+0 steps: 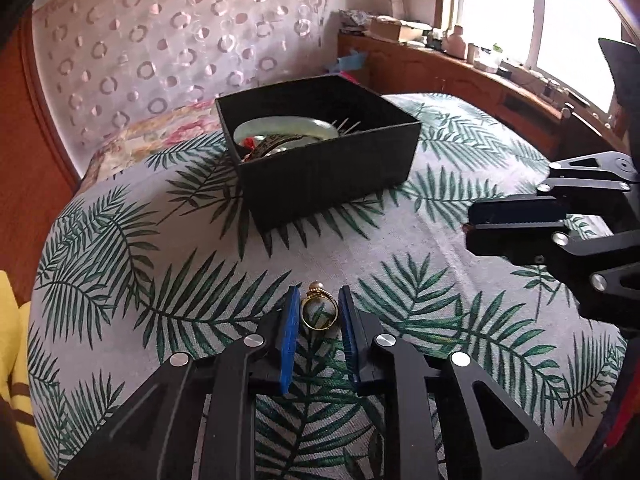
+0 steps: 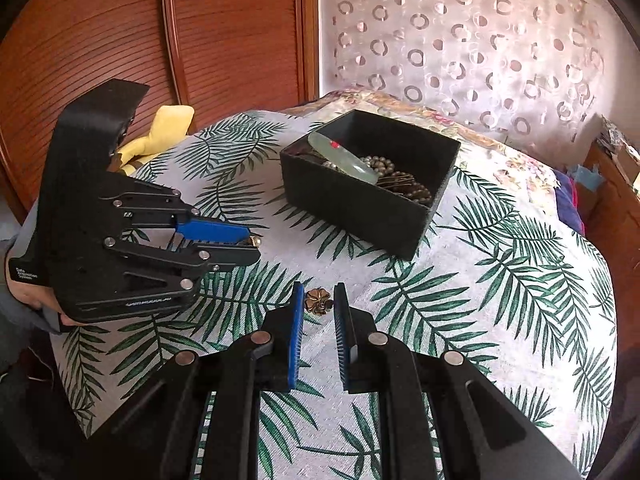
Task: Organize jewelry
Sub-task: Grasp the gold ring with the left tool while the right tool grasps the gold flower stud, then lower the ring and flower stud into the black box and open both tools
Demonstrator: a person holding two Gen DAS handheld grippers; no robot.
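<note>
A gold ring with a pearl [image 1: 319, 309] lies on the leaf-print cloth [image 1: 420, 320], and my left gripper [image 1: 319, 300] is shut on it, blue pads touching both sides. The right wrist view shows that gripper [image 2: 254, 242] from the side, low over the cloth, a glint of gold at its tip. A small bronze flower ornament [image 2: 318, 301] sits between the tips of my right gripper [image 2: 317, 300], which is shut on it. In the left wrist view the right gripper [image 1: 469, 230] hovers to the right. Beyond both stands a black open box [image 1: 320, 176] [image 2: 352, 208] holding a pale jade bangle [image 1: 280, 127] [image 2: 344, 156] and beads [image 2: 380, 166].
A yellow cloth [image 2: 160, 128] lies at the bed's left edge beside a wooden slatted panel [image 2: 232, 40]. A cluttered wooden sideboard [image 1: 440, 56] runs under the window on the right. A hand [image 2: 28, 296] holds the left gripper. A floral cover [image 1: 168, 124] lies behind the box.
</note>
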